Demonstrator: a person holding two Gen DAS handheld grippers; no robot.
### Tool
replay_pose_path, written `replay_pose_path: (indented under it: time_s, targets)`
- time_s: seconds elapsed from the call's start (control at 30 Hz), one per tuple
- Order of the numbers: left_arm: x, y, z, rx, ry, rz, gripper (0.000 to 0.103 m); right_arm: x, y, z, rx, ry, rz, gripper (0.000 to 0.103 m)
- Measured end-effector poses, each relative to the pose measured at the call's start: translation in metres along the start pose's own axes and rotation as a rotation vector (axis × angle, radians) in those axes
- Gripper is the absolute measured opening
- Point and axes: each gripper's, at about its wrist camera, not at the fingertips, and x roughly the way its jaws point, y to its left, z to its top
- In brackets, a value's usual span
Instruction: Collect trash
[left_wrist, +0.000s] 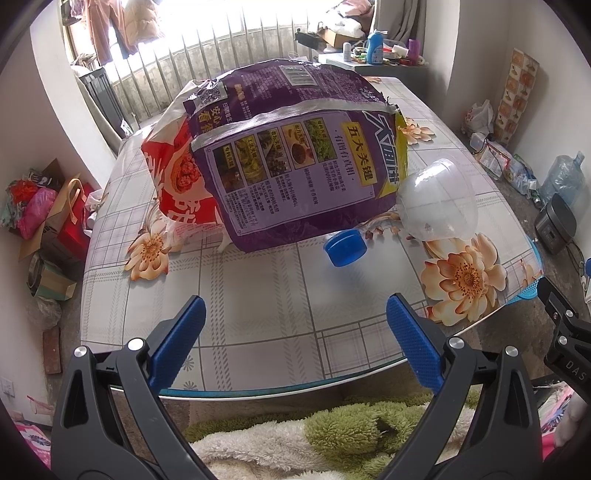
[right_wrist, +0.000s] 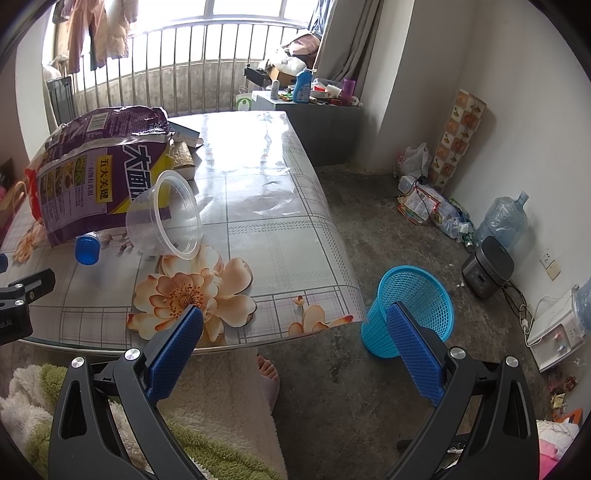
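Note:
A crumpled purple food bag (left_wrist: 291, 155) (right_wrist: 92, 173) lies on the flowered table (left_wrist: 258, 314) (right_wrist: 266, 240), over a red-and-white bag (left_wrist: 173, 177). A blue bottle cap (left_wrist: 345, 248) (right_wrist: 87, 249) lies in front of it. A clear plastic cup (left_wrist: 436, 201) (right_wrist: 164, 218) lies on its side to the right. My left gripper (left_wrist: 295, 325) is open and empty above the table's near edge. My right gripper (right_wrist: 295, 336) is open and empty at the table's right corner. A blue mesh bin (right_wrist: 410, 310) stands on the floor beside the table.
A box (right_wrist: 184, 155) lies behind the purple bag. A cluttered grey cabinet (right_wrist: 317, 125) stands beyond the table. A rice cooker (right_wrist: 487, 266), water jugs (right_wrist: 502, 218) and bags line the right wall. Boxes and bags (left_wrist: 48, 221) crowd the floor at left.

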Motion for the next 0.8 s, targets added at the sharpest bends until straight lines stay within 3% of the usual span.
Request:
replay_pose_path:
  time_s: [0.43, 0.8]
  targets:
    - [0.003, 0.002, 0.000, 0.003, 0.002, 0.002, 0.094, 0.001, 0.000, 0.002, 0.020, -0.010, 0.009, 0.097]
    - [-0.001, 0.014, 0.014, 0.047, -0.102, -0.050, 0.094, 0.010, -0.005, 0.026, 0.151, -0.041, 0.165, 0.097]
